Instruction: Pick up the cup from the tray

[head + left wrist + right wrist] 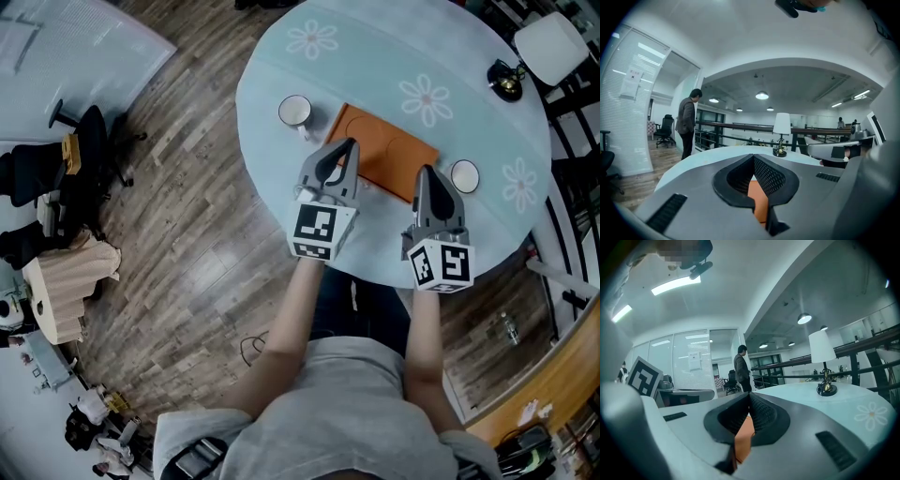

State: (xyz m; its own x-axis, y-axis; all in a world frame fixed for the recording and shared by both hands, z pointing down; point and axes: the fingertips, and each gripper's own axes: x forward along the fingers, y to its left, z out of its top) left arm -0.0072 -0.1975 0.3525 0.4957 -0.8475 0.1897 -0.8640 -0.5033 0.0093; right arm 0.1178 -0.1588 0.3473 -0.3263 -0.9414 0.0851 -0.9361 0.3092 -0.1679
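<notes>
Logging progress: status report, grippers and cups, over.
Shut, empty: left gripper, right gripper. Bare tray; left cup, right cup beside it on table. Path clear.

Grey T-shirt (pixel 375 403); grey, black-lined left tongs (pixel 351 143) and right tongs (pixel 424 170), black-and-white marker cubes (pixel 319 231).

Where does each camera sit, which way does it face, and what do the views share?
Head view: on the person's head, looking steeply down at the round pale-blue flowered table, flat orange tray, both forearms, left gripper and right gripper.
Left gripper view: on that gripper, facing across the table past its shut jaws.
Right gripper view: likewise, jaws shut.
Shared: both gripper views show the tray and a white-shaded lamp.
</notes>
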